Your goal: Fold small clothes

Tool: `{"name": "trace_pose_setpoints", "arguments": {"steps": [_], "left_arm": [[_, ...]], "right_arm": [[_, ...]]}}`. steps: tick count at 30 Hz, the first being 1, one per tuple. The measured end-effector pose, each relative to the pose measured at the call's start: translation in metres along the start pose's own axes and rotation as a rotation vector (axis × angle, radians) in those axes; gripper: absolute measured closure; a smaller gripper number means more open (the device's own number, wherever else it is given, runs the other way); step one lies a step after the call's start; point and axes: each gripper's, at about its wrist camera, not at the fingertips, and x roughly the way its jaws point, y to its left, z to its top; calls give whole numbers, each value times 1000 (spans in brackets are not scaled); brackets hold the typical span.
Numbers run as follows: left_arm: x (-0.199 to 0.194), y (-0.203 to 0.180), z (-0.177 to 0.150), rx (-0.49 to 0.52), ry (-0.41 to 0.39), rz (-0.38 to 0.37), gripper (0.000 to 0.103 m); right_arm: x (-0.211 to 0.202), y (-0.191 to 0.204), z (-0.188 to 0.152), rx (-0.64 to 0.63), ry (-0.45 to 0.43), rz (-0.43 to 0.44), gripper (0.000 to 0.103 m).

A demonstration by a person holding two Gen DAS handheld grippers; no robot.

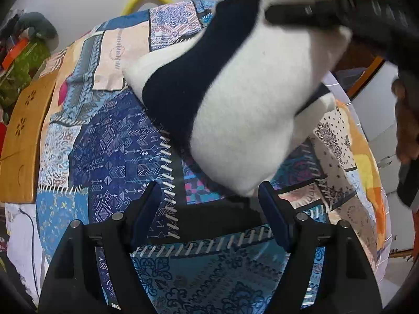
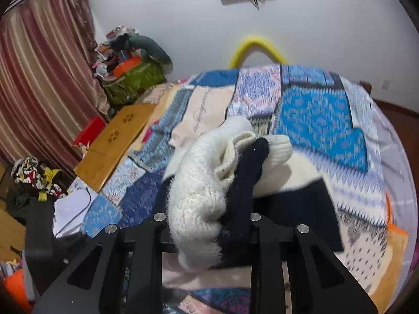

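Right tool (image 2: pixel 209 209) clamped on bunched white-and-navy knit garment (image 2: pixel 209 191), lifted over bed quilt (image 2: pixel 322 120). Left tool (image 1: pixel 209 198) wide, empty, garment's hanging lower edge (image 1: pixel 235 183) just ahead between fingers. Best: pinch free corner, pull taut, lay flat before folding.

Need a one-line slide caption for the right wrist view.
Right tool clamps a bunched white-and-navy knit garment above the patchwork bedspread.
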Motion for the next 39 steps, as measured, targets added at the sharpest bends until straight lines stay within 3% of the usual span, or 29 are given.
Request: {"name": "trace_pose_setpoints", "arguments": {"steps": [5, 9, 17, 21, 31, 35, 39], "left_arm": [[3, -1, 4, -4, -1, 20, 26], [4, 2, 7, -14, -6, 28, 26], [1, 12, 16, -59, -37, 53, 26], [-5, 9, 20, -50, -65, 79, 26], [-12, -4, 35, -7, -119, 102, 26], [-10, -6, 45, -31, -118, 65, 26], [3, -5, 58, -81, -88, -17, 26]], "right_arm": [[-26, -8, 20, -23, -82, -5, 81], [-40, -35, 17, 16, -105, -26, 81], [-10, -102, -35, 140, 30, -103, 81], [0, -114, -54, 122, 76, -115, 76], [-18, -119, -58, 68, 90, -160, 48], [-29, -128, -54, 79, 76, -180, 39], [-31, -139, -51, 110, 69, -195, 22]]}}
